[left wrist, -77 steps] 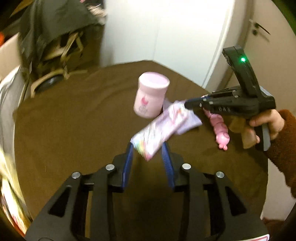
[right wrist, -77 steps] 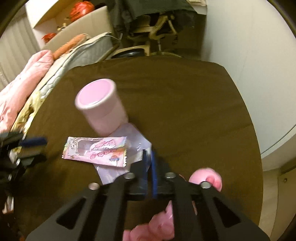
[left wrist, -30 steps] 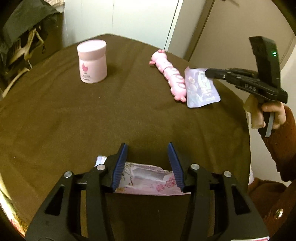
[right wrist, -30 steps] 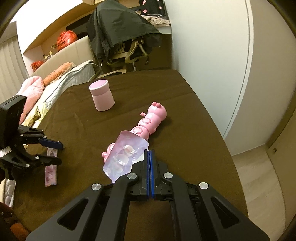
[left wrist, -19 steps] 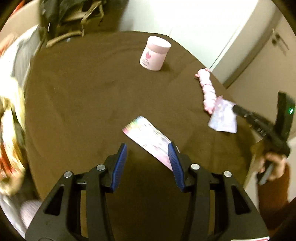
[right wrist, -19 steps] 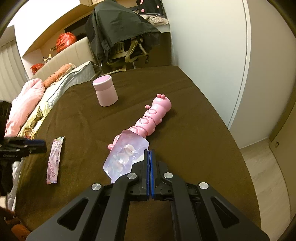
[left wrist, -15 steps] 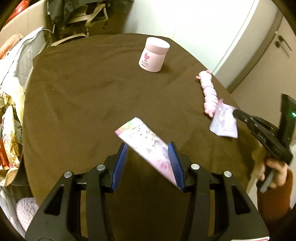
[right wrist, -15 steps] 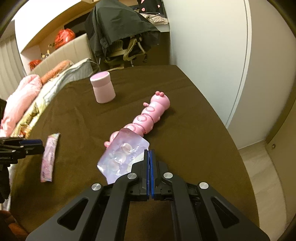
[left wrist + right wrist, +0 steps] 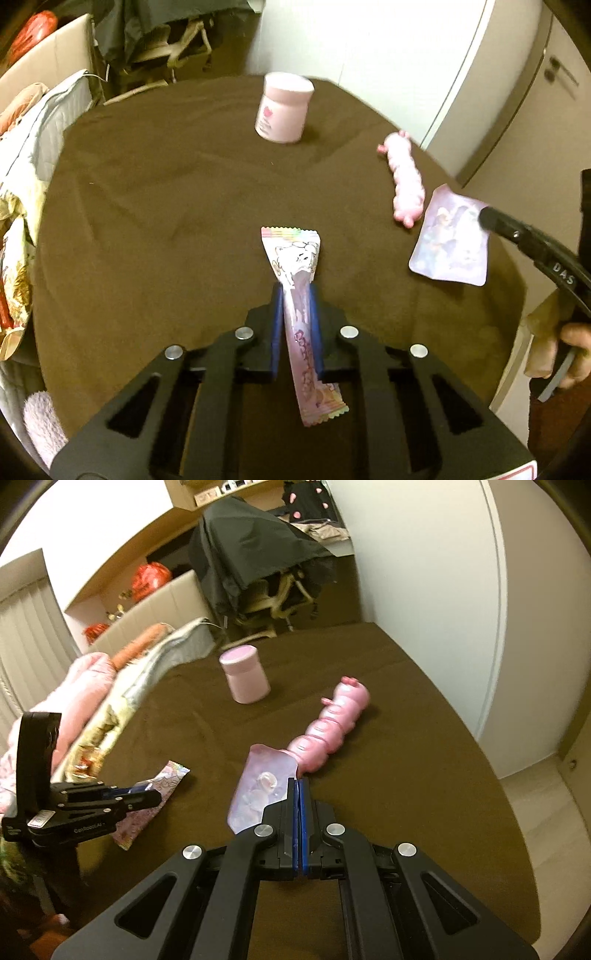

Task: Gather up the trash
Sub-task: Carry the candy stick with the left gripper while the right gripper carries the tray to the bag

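both tongs are seen clamped on trash above the brown tabletop [image 9: 147, 206]: the left tongs [image 9: 295, 295] are closed on a long pink candy wrapper [image 9: 297, 258], while the right tongs [image 9: 298, 794] are pressed together on a pale purple packet [image 9: 258, 782]. a pink jar [image 9: 282, 107] is shown upright at the far side, with a pink caterpillar toy [image 9: 328, 727] lying beside the packet.

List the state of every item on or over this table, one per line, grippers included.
Left gripper: shut on the long wrapper.
Long wrapper: pinched mid-length, both ends free.
Right gripper: shut on the purple packet.
Purple packet: held by one edge.
Pink jar: upright, lid on.
Pink caterpillar toy: lying on the brown table.
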Tool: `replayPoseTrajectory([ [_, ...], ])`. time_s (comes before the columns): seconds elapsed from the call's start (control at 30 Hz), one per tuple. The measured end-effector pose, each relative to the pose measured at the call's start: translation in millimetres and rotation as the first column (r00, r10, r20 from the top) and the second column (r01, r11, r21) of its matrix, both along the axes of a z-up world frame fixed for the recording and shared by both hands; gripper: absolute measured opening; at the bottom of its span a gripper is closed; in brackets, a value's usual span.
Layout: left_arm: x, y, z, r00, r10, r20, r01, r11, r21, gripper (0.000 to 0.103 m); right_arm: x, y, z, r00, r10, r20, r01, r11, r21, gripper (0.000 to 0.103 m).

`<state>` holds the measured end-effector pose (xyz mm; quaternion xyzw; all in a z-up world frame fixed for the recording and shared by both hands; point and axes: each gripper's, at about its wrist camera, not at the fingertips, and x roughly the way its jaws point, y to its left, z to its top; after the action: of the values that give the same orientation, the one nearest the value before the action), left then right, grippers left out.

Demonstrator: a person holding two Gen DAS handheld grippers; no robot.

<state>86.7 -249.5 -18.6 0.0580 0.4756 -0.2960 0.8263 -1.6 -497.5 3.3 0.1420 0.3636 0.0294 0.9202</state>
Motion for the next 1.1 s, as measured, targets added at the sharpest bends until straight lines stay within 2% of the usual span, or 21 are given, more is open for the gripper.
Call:
replayPoseTrajectory([
  [0.13,-4,30,14,0.999,0.040,0.027,-0.038,0.998,-0.054,0.012,9,20,13,0.999,0.043,0.017,-0.043,0.999,-0.021,0.003],
  [0.37,5,104,30,0.981,0.183,0.061,-0.177,0.980,-0.094,0.012,49,78,40,0.986,0.163,0.036,-0.160,0.985,-0.072,0.003],
  [0.6,29,193,48,0.934,0.341,0.109,-0.325,0.935,-0.141,0.012,110,167,73,0.951,0.302,0.065,-0.293,0.948,-0.121,0.003],
  [0.83,48,288,58,0.859,0.497,0.121,-0.469,0.859,-0.205,0.012,162,258,82,0.907,0.419,0.033,-0.408,0.897,-0.170,0.003],
  [0.97,53,327,57,0.835,0.538,0.115,-0.507,0.834,-0.218,0.012,183,301,78,0.889,0.458,0.012,-0.446,0.872,-0.203,0.003],
  [1.1,57,347,54,0.827,0.550,0.117,-0.517,0.825,-0.226,0.013,204,336,66,0.874,0.485,-0.021,-0.478,0.851,-0.219,0.003],
])
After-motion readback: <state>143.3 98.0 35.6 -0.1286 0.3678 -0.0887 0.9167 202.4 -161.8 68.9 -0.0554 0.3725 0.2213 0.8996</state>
